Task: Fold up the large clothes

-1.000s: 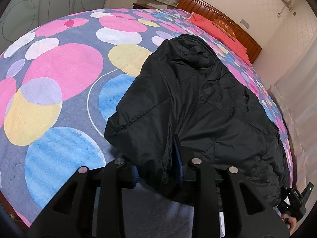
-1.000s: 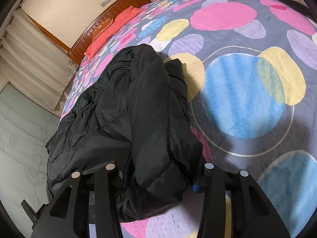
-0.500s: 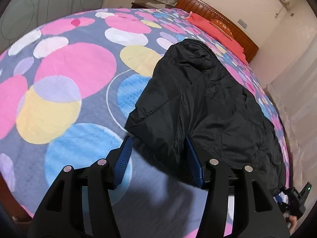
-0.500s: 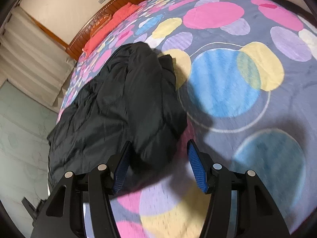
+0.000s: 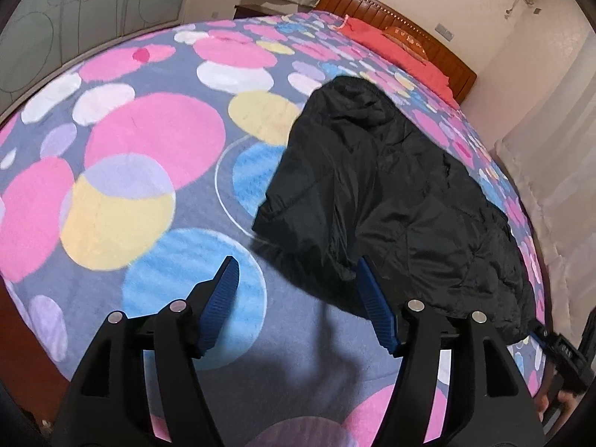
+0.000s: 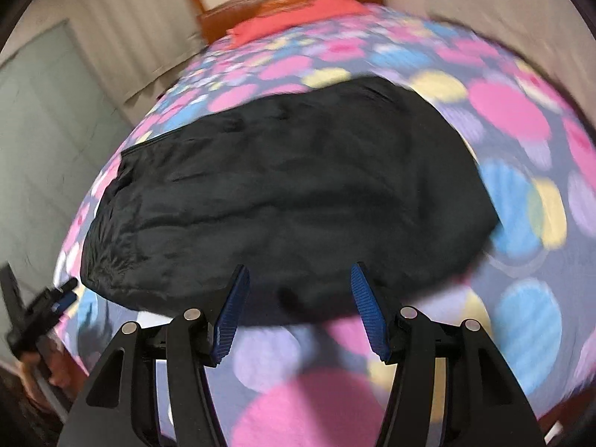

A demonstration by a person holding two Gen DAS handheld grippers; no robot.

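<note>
A black padded jacket point(image 5: 391, 193) lies folded lengthwise on the bed. It also shows in the right wrist view point(image 6: 298, 193), which is blurred. My left gripper point(image 5: 296, 272) is open and empty, held above the blanket just short of the jacket's near edge. My right gripper point(image 6: 300, 279) is open and empty, held above the jacket's near edge. The other gripper shows at the right edge of the left wrist view point(image 5: 566, 354) and at the left edge of the right wrist view point(image 6: 41, 316).
The bed is covered by a grey blanket with pink, blue and yellow circles point(image 5: 141, 171). A red pillow point(image 5: 391, 37) and a wooden headboard point(image 5: 428, 37) are at the far end. Curtains point(image 5: 558, 171) hang on one side.
Both grippers have opened, let go of the jacket and drawn back from it. The right wrist view has swung to face the jacket's long side.
</note>
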